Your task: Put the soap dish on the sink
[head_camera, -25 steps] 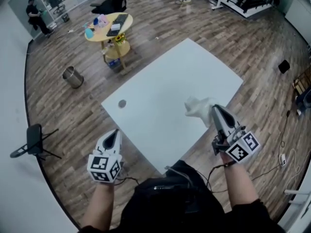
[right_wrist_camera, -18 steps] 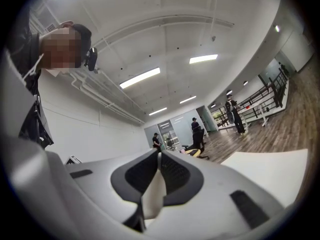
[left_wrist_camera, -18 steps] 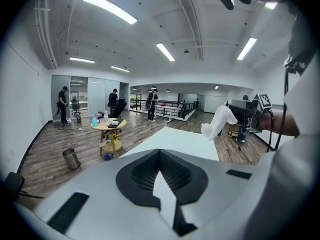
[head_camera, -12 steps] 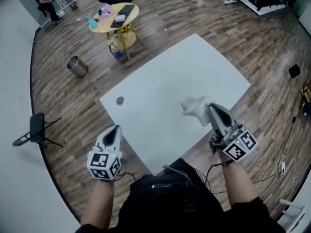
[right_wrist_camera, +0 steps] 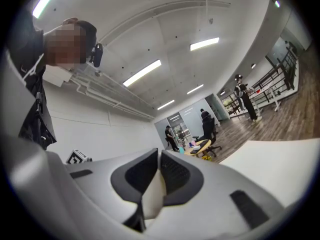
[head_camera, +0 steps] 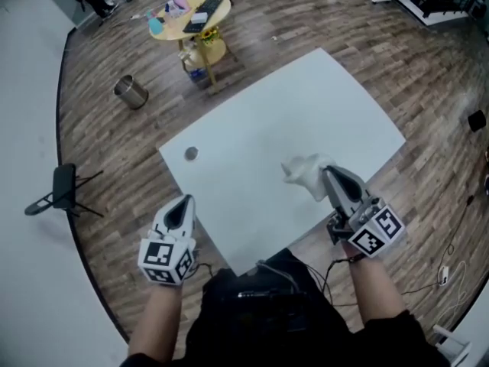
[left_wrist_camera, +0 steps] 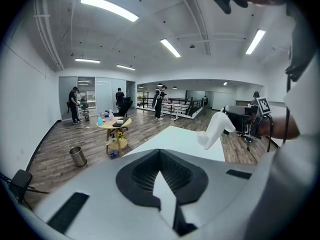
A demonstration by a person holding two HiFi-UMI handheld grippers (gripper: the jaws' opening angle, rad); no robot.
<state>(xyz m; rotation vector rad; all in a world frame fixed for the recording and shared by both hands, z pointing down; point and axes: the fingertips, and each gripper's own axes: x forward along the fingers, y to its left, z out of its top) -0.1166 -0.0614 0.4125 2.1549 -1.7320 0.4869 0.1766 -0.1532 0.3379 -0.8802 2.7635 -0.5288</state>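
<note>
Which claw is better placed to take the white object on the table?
Right. The right claw has its tips beside the white object; the left claw sits at the table's near-left edge, well away.

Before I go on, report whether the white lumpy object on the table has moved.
No. The white lumpy object keeps its spot relative to the small grey disc; only the camera shifted.

1. The soap dish (head_camera: pixel 302 172) is set on the table (head_camera: pixel 252 121), toward its right side.
2. The right gripper (head_camera: pixel 326 171) is held just behind it, nearer the person.
3. A small round thing (head_camera: pixel 191 153) is laid on the table's left part.
4. The left gripper (head_camera: pixel 184 202) is held at the near left edge.
5. A bin (head_camera: pixel 131 92) is stood on the floor, far left.
</note>
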